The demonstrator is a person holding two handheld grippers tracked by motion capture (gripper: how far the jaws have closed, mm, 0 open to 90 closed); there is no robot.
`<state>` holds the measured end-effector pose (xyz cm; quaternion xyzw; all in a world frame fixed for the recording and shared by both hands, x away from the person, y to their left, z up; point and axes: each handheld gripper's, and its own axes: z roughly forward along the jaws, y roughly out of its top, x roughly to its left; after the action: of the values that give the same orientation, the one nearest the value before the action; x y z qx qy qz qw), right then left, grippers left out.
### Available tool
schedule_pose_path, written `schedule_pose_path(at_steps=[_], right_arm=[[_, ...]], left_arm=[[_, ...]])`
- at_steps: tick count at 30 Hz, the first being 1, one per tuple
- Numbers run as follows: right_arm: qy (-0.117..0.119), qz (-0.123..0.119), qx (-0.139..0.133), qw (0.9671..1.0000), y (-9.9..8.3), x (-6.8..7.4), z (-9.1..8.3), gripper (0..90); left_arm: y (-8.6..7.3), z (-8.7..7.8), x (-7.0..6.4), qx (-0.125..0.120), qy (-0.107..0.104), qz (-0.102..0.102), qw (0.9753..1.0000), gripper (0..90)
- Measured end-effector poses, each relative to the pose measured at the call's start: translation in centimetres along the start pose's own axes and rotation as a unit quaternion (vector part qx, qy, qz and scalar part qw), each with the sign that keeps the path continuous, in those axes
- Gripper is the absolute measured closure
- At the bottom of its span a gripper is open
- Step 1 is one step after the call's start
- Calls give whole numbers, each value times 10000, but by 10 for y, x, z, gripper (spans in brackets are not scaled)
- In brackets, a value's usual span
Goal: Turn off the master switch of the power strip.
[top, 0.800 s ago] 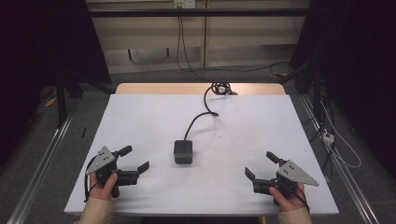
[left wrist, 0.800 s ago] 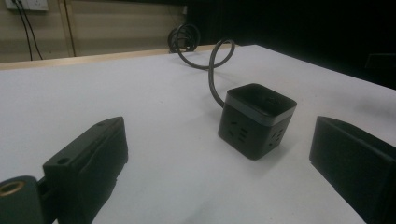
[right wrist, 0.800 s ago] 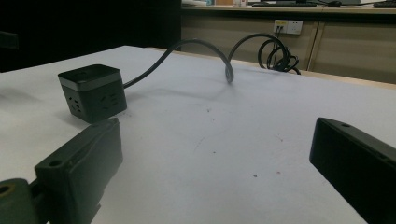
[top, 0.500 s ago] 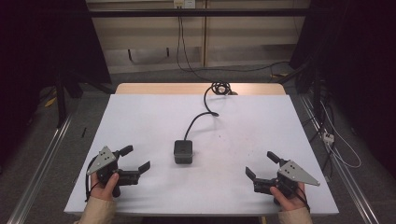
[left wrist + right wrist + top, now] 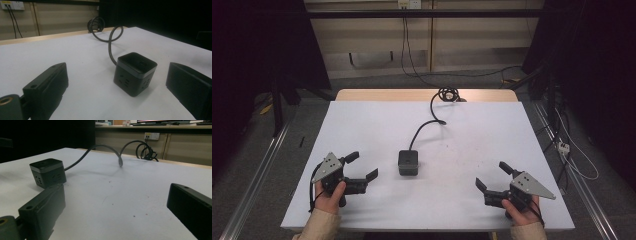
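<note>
Cable (image 5: 426, 126) (looped at table's (image 5: 362, 125) far edge) trails behind socket cube (image 5: 408, 162).

Plenty of bare white worktop (image 5: 362, 130) both sides; just the black cube power socket (image 5: 408, 162) and its looping black cable (image 5: 424, 127) mid-way.

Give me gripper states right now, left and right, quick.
Left gripper: open, holding nothing, short of the black power cube.
Right gripper: open, holding nothing, resting on the table.

One socket cube (image 5: 408, 162); two claws (image 5: 363, 166)
</note>
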<state>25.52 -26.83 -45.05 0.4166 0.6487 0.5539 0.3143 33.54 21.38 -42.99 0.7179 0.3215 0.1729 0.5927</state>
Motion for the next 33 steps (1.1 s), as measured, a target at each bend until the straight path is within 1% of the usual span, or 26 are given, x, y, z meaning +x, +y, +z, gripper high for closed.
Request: schedule_pose_path(at_steps=[2, 3, 7, 8, 11, 15, 20, 27, 30, 32, 33], right_arm=[[2, 3, -3, 10000, 0, 0, 0, 14], [22, -41, 16, 10000, 0, 0, 1, 15], [46, -19, 9, 10000, 0, 2, 2, 16], [52, -41, 17, 10000, 0, 2, 2, 16], [52, -51, 22, 10000, 0, 2, 2, 16], [16, -20, -3, 10000, 0, 0, 0, 17], [29, -48, 2, 10000, 1, 0, 1, 18], [34, -44, -6, 10000, 1, 1, 1, 18], [23, -31, -7, 10000, 1, 0, 0, 18], [30, -32, -6, 10000, 1, 0, 0, 19], [36, -39, -3, 10000, 1, 0, 0, 19]], left_arm=[[0, 1, 0, 26, -7, -7, 10000, 40], [1, 1, 0, 36, -15, -12, 10000, 40], [2, 2, 0, 2, 12, -25, 10000, 38], [3, 2, 0, -18, 36, -54, 10000, 37], [5, 4, 1, -42, 52, -77, 9999, 36], [6, 8, -1, -3, 89, -110, 9999, 36], [7, 13, -3, 54, 36, -158, 9999, 36], [9, 20, -6, 165, 13, -136, 9998, 37], [10, 23, -8, 169, -67, -107, 9998, 44], [10, 25, -9, 163, -119, -87, 9998, 58], [11, 26, -10, 169, -152, -70, 9997, 80]])
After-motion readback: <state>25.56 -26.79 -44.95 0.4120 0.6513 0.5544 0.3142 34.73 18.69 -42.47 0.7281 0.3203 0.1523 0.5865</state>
